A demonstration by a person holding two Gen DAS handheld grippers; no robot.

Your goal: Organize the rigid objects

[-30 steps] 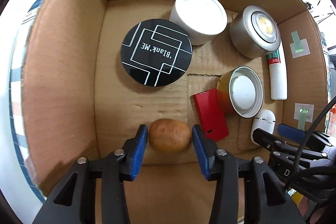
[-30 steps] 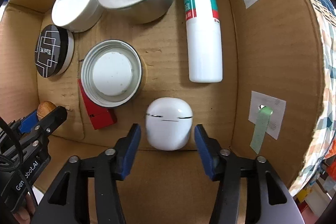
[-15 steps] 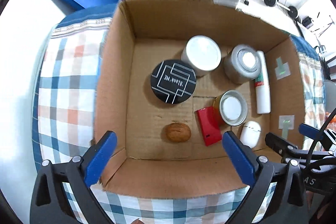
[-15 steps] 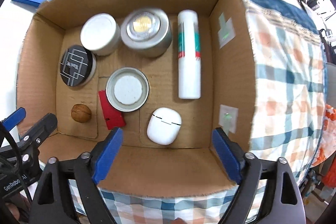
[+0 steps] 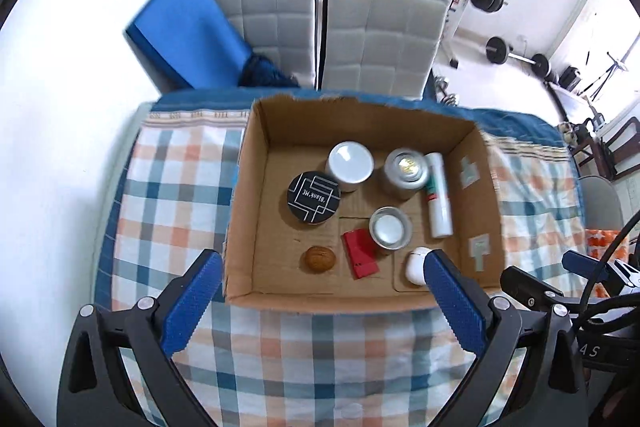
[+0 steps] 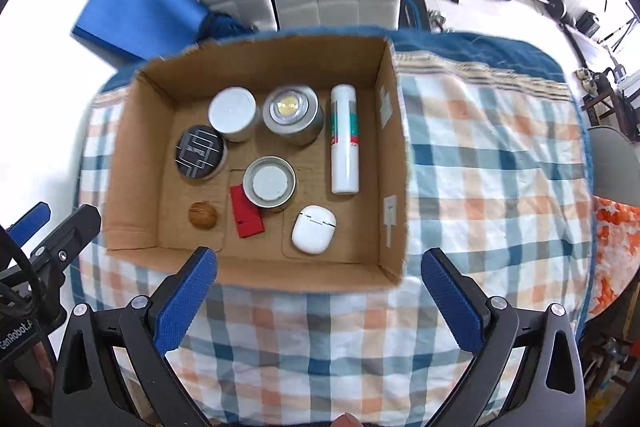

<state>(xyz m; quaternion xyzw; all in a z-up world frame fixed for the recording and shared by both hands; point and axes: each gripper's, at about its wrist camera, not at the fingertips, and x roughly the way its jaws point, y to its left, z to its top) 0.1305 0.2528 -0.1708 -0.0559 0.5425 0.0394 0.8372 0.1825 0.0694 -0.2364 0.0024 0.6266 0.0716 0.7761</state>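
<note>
Both claws stand wide apart with nothing between the pads: my left claw and right claw have just been spreading, and each now hangs above the near wall of the cardboard box, which sits on a checked cloth over the table. From the left claw, the walnut lies on the box floor at about 12 o'clock, just beyond the gap between the pads and apart from them. Next to it at 1 o'clock is the red block, touching the open tin. From the right claw, the white earbud case rests at 12 o'clock, inside the box, clear of both pads. Further back sit the black round case, the white jar, the puck light and the white tube lying along the 1 o'clock wall.
</note>
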